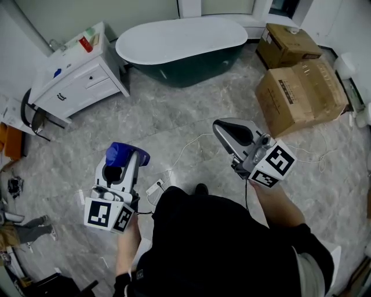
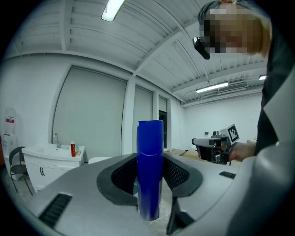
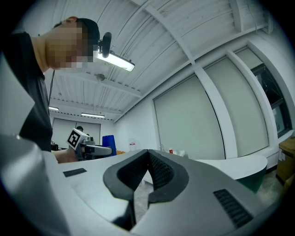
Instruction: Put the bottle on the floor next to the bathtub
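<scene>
Bottle (image 2: 150, 166) clamped upright in left tool (image 1: 125, 163), held above floor (image 1: 174, 119), right tool (image 3: 148, 156) closed, empty, bathtub (image 1: 179, 40) well apart.

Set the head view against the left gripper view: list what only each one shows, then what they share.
Head view only: the marker cube on the left tool. Left gripper view only: the ceiling light. Both: the blue bottle clamped in the left tool, the right tool, and the white vanity.
</scene>
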Demonstrator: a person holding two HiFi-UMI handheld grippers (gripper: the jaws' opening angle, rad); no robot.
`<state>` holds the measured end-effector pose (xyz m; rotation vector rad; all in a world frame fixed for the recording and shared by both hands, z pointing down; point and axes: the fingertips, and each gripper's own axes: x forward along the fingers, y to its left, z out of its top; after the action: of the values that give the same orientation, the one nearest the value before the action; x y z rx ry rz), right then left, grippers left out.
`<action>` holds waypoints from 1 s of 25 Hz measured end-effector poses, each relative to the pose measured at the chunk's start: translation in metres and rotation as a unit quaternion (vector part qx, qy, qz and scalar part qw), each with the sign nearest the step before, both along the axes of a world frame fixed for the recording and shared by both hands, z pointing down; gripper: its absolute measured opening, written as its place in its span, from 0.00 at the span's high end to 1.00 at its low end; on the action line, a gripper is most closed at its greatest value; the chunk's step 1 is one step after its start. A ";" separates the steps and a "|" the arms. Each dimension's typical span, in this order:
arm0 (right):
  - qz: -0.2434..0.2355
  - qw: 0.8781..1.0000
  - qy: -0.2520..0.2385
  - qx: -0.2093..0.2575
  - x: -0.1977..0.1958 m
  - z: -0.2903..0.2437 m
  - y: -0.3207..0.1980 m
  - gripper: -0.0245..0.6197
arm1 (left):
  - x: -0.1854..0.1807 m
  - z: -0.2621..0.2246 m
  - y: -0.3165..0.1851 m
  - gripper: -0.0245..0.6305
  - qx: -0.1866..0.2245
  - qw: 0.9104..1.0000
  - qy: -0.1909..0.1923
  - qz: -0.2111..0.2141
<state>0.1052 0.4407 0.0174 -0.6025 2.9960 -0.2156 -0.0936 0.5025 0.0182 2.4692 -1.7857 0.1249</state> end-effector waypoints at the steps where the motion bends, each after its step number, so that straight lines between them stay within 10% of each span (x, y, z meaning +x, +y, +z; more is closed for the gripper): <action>1: 0.000 1.000 -0.002 -0.005 0.003 0.001 -0.002 0.92 | 0.003 0.000 -0.002 0.71 -0.002 1.000 0.000 0.001; 12: -0.001 1.000 0.004 -0.026 -0.001 0.014 -0.035 0.92 | 0.007 0.012 -0.041 0.71 -0.006 1.000 0.007 0.021; 25: 0.017 0.999 0.018 -0.041 -0.111 0.020 -0.146 0.92 | -0.098 0.020 -0.166 0.71 -0.002 0.998 0.015 0.058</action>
<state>-0.0061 0.2942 0.0370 -0.6731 3.0212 -0.3302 -0.1918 0.3364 0.0385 2.5584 -1.6299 0.0991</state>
